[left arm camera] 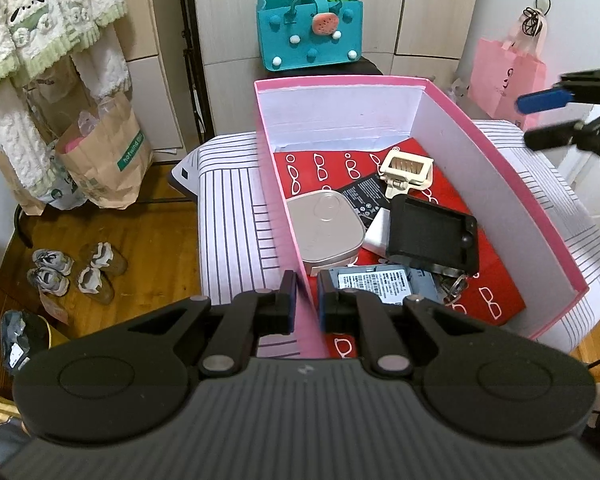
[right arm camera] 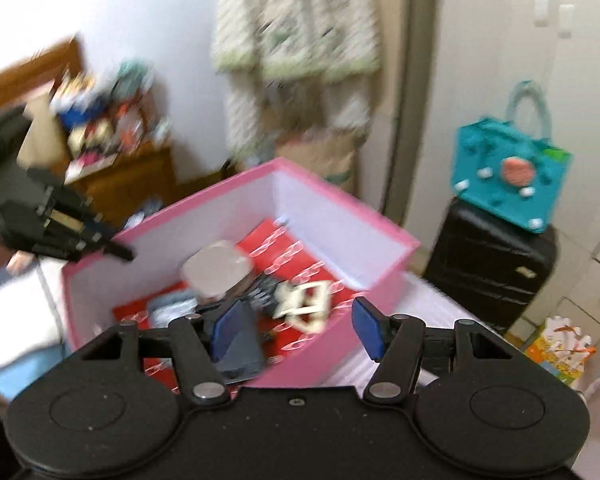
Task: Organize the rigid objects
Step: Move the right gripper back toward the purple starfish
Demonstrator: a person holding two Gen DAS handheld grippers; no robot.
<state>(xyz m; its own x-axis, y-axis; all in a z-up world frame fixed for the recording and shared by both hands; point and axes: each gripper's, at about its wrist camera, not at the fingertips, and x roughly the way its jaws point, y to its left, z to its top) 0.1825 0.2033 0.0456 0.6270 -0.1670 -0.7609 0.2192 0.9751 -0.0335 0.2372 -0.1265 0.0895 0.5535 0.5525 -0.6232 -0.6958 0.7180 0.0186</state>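
Observation:
A pink box with white inner walls stands on a striped cushion. Inside it lie a grey rounded case, a black tray-like holder, a cream plastic clip piece, a blue-grey device with a label, keys and a red glasses-print sheet. My left gripper is closed on the box's near-left wall. My right gripper is open and empty above the box's right wall; it also shows in the left wrist view.
A teal felt bag sits on a black suitcase behind the box. A pink paper bag stands at right. Brown paper bags and shoes are on the wooden floor at left. Towels hang above.

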